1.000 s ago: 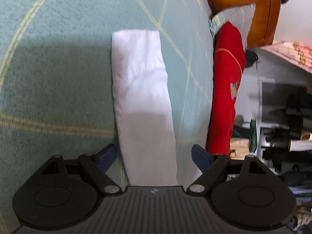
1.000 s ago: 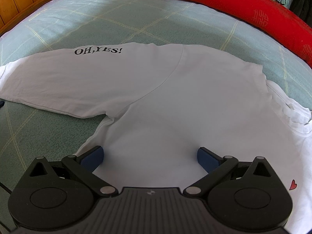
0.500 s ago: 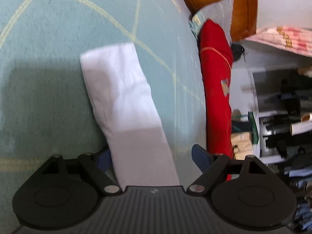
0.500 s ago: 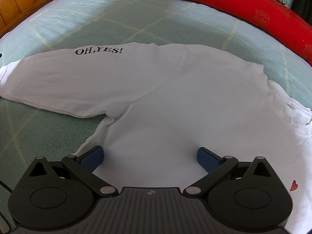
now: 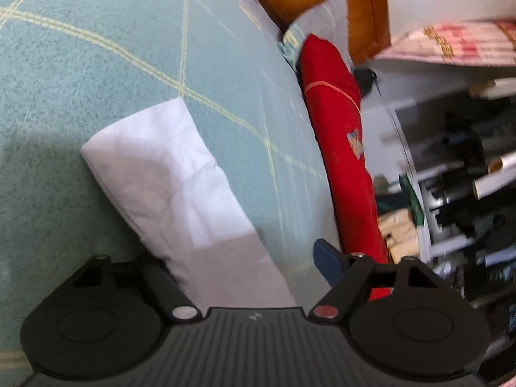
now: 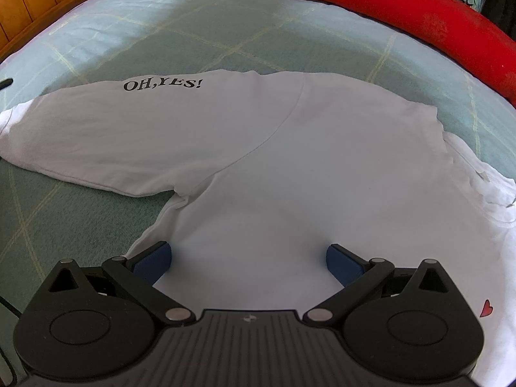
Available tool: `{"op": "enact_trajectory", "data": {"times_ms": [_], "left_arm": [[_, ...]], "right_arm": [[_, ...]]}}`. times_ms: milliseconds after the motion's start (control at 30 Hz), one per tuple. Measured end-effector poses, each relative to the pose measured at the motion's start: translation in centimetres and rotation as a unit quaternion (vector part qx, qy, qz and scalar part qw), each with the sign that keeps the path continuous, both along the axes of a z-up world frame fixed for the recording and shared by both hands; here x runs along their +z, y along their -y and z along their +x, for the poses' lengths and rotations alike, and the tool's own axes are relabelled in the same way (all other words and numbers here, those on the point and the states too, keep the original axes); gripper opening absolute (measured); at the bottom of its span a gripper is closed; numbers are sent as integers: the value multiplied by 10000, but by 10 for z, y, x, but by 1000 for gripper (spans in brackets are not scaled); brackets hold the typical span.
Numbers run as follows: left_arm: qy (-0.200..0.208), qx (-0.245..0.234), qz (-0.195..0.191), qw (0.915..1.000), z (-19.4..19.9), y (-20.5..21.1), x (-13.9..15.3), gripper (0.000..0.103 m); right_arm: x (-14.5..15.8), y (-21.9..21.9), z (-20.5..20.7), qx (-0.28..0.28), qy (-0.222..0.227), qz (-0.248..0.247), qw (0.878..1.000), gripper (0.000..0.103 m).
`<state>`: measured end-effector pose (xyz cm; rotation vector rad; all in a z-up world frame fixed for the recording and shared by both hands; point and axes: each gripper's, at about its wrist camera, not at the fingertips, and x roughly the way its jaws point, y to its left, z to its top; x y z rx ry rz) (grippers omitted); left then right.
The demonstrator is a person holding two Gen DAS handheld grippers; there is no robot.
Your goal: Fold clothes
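Note:
A white T-shirt (image 6: 322, 167) lies flat on the bed, with "OH,YES!" printed on the sleeve (image 6: 129, 135) that stretches left. My right gripper (image 6: 248, 261) hovers open over the shirt's body, its blue pads wide apart on either side of bare cloth. In the left wrist view the white sleeve end (image 5: 167, 174) runs slantwise toward me and passes between the jaws of my left gripper (image 5: 245, 258). Those jaws are closing. The right pad (image 5: 325, 258) stands clear of the cloth, and the left pad is hidden behind the sleeve's edge.
The bed has a teal cover with yellow lines (image 5: 96, 48). A long red bolster (image 6: 419, 22) lies along the far side, also red bolster (image 5: 342, 148). A wooden headboard (image 5: 322, 0) and cluttered shelves (image 5: 451, 193) stand beyond the bed.
My left gripper rolled, so the sleeve now slants across its view and covers the left pad. The right gripper and the shirt under it stayed still.

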<state>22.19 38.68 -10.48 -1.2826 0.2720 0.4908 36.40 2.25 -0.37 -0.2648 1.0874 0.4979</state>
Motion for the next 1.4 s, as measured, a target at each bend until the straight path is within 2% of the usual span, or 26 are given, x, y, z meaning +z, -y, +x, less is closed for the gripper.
{"op": "enact_trajectory", "data": {"times_ms": [100, 267, 367, 500, 733, 833, 1067, 1400], "left_arm": [[150, 20, -159, 9998, -3, -7, -5, 77], [282, 138, -141, 9994, 9, -17, -5, 80], [255, 137, -140, 9995, 15, -17, 0, 82], [439, 34, -323, 9985, 13, -16, 6, 82], [661, -234, -44, 9975, 20, -8, 29, 82], [747, -357, 44, 9966, 26, -3, 40, 82], [960, -494, 129, 9941, 32, 15, 61, 82], [1198, -748, 13, 9900, 58, 60, 81, 82]], "right_arm": [[0, 0, 0, -4, 3, 9, 10000, 103], [-1, -1, -1, -38, 36, 15, 10000, 103], [0, -1, -1, -46, 38, 10, 10000, 103], [0, 0, -1, -41, 31, 19, 10000, 103], [7, 2, -3, -83, 69, 124, 9999, 103], [15, 7, -4, -181, 107, 311, 9993, 103], [27, 10, -13, -14, 231, 587, 9980, 103], [36, 33, -29, 218, 261, 747, 9966, 103]]}}
